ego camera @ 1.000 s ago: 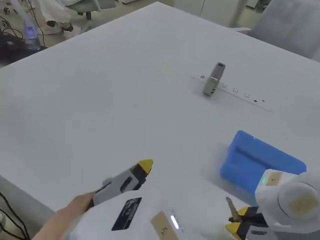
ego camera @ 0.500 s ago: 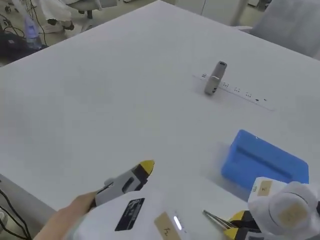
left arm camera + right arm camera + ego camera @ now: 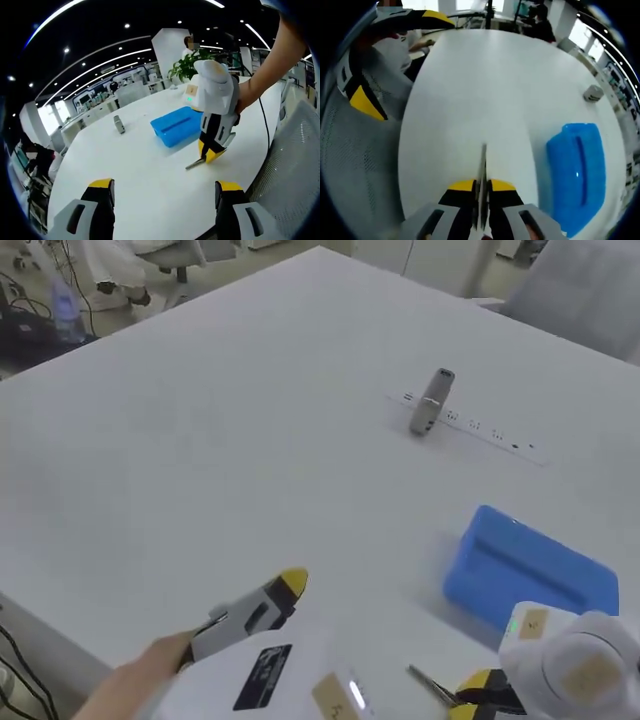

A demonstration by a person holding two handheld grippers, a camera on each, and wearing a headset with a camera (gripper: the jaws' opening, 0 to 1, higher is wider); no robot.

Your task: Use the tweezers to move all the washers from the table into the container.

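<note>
1. Tweezers [image 3: 483, 165] were clenched in the right gripper's [image 3: 482, 186] jaws, with the tips projecting forward, low over the bench [image 3: 250, 420] near its front edge.
2. Blue container [image 3: 528, 567] lay just beyond the tweezers, toward the bench's front right. Its top looked closed.
3. Left gripper [image 3: 162, 187] hovered at the front edge, jaws released and spread, grasping nothing.
4. Washers were too small to tell against the white surface.
5. Judged step: tool in hand, no washer picked yet. The next move calls for finding a washer, bringing the tips down around it and pinching lightly. The container probably needs opening first.
</note>
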